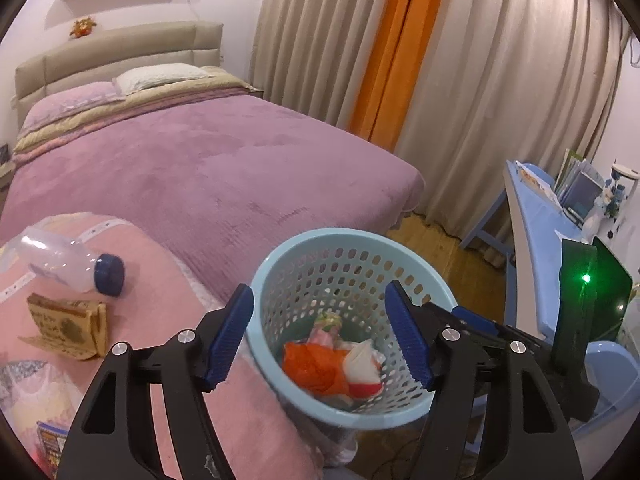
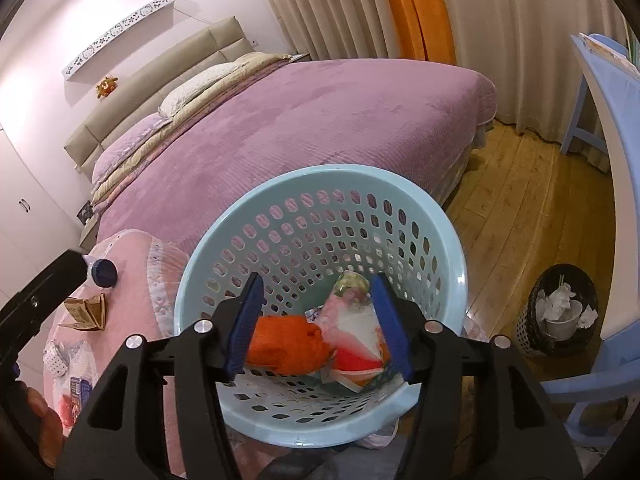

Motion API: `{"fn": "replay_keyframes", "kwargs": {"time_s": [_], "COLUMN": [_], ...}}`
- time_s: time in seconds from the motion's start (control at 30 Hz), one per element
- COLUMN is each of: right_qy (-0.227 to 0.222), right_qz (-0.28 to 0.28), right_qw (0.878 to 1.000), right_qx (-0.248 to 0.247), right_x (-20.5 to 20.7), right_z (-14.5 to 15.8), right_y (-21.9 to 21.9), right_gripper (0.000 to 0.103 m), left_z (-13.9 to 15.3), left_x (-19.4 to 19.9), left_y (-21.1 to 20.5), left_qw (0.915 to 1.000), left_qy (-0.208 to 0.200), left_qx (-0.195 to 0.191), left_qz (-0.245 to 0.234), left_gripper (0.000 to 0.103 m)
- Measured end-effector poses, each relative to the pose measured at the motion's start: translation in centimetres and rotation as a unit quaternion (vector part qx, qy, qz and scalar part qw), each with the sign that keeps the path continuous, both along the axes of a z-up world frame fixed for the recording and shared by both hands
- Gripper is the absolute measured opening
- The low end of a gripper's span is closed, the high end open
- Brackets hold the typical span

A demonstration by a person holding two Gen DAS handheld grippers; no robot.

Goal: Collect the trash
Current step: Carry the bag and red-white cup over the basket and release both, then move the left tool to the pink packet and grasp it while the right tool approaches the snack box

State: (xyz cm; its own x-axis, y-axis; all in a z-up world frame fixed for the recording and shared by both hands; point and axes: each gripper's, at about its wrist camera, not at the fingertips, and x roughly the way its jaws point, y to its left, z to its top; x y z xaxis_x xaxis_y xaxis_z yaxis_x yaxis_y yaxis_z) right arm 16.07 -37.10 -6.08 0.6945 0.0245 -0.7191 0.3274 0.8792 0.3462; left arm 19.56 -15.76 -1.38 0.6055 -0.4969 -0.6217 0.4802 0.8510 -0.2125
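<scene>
A light blue perforated basket stands beside the bed and holds an orange wrapper and a white and red packet. My left gripper is open and empty above the basket's near rim. My right gripper is open and empty over the basket, above the orange wrapper and packet. On the pink quilt lie a clear bottle with a blue cap and a flattened brown carton; both also show in the right wrist view, the bottle and carton.
The purple bed fills the left and middle. A pink quilt lies at its foot with small packets. A blue desk and chair stand right. A black bin with paper sits on the wooden floor.
</scene>
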Motion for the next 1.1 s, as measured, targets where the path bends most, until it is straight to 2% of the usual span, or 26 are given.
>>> {"fn": "replay_keyframes", "kwargs": {"time_s": [0.2,0.5,0.87,1.1], "right_qy": [-0.014,-0.045,-0.073,-0.076], "right_qz": [0.01,0.044,0.129,0.189], "right_qw": [1.0,0.998,0.988,0.978], "right_qx": [-0.005,-0.018,-0.032,-0.042], "right_x": [-0.4,-1.3,-1.4,-1.8], "right_z": [1.2,3.9,6.0,5.9], "right_y": [0.8,4.3,11.5,17.4], "right_gripper": [0.053,0.053,0.053,0.056], "left_z": [1.2,3.0,2.8,1.1], "left_x": [-1.2,-3.9,-7.2,-9.3], "left_y": [1.9,5.8,15.7,22.8], "left_qw": [0.9997,0.9982,0.9918,0.9854], "left_qy": [-0.009,-0.033,-0.035,-0.012], "left_qx": [-0.023,-0.041,-0.051,-0.046], "left_qz": [0.009,0.028,0.112,0.164], "left_gripper": [0.067,0.067,0.067,0.067]}}
